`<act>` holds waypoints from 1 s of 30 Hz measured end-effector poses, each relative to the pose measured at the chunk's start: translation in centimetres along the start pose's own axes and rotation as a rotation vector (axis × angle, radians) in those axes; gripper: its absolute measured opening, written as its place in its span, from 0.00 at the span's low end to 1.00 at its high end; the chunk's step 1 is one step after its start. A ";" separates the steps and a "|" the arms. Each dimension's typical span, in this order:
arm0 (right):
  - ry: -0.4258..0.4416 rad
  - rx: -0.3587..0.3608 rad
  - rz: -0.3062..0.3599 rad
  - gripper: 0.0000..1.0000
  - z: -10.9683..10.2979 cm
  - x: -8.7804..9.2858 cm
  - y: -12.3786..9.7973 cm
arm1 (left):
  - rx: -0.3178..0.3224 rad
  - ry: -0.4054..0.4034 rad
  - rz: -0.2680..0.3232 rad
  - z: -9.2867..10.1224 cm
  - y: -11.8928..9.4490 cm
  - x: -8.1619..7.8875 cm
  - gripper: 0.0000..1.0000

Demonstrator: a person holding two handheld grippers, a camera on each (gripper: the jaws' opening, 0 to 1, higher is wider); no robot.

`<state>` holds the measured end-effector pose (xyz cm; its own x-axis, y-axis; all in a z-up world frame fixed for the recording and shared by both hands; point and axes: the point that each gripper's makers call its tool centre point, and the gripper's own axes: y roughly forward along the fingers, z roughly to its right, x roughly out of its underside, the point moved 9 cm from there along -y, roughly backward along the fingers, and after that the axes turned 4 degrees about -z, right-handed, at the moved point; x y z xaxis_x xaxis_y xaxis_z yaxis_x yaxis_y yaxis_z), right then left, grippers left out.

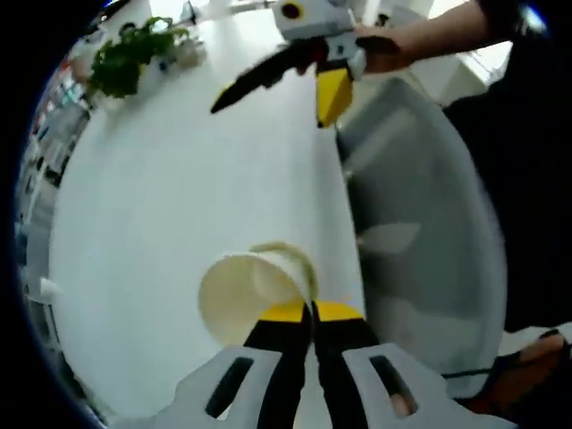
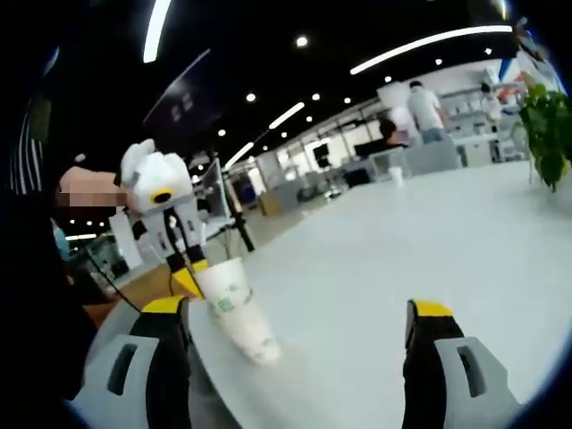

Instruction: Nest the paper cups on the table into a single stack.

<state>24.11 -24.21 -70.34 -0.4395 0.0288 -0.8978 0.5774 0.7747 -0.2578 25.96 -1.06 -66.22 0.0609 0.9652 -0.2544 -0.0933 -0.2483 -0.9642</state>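
Note:
A white paper cup (image 1: 253, 292) lies tilted on the white table (image 1: 179, 197), mouth toward the camera. My left gripper (image 1: 310, 312) is shut on its rim. In the right gripper view the same hold appears as a leaning nest of cups (image 2: 234, 308) with green print, its base on the table (image 2: 429, 241), and the left gripper (image 2: 190, 275) pinches the top rim. My right gripper (image 2: 295, 313) is open wide with nothing between its jaws, a short way from the cups. It also hangs open over the table (image 1: 275, 107), held by a hand (image 1: 393, 45).
A potted plant (image 1: 134, 54) (image 2: 550, 125) stands on the table's far side. One small white cup (image 2: 396, 174) sits far off on the table. The table's edge runs beside a grey surface (image 1: 420, 223). People (image 2: 427, 107) stand in the background.

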 end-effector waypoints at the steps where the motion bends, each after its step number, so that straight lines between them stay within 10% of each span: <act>1: 0.002 0.000 0.003 0.99 -0.1 0.0 -0.1 | 0.002 -0.006 -0.002 -0.1 0.1 -0.1 0.00; 30: 0.024 -0.009 -0.001 0.97 -0.4 0.3 -0.3 | 0.050 -0.112 0.043 0.4 0.4 1.3 0.22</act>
<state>23.50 -24.13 -70.42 -0.4566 0.0433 -0.8886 0.5711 0.7802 -0.2554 25.62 0.14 -66.92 -0.0557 0.9577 -0.2823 -0.1431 -0.2875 -0.9470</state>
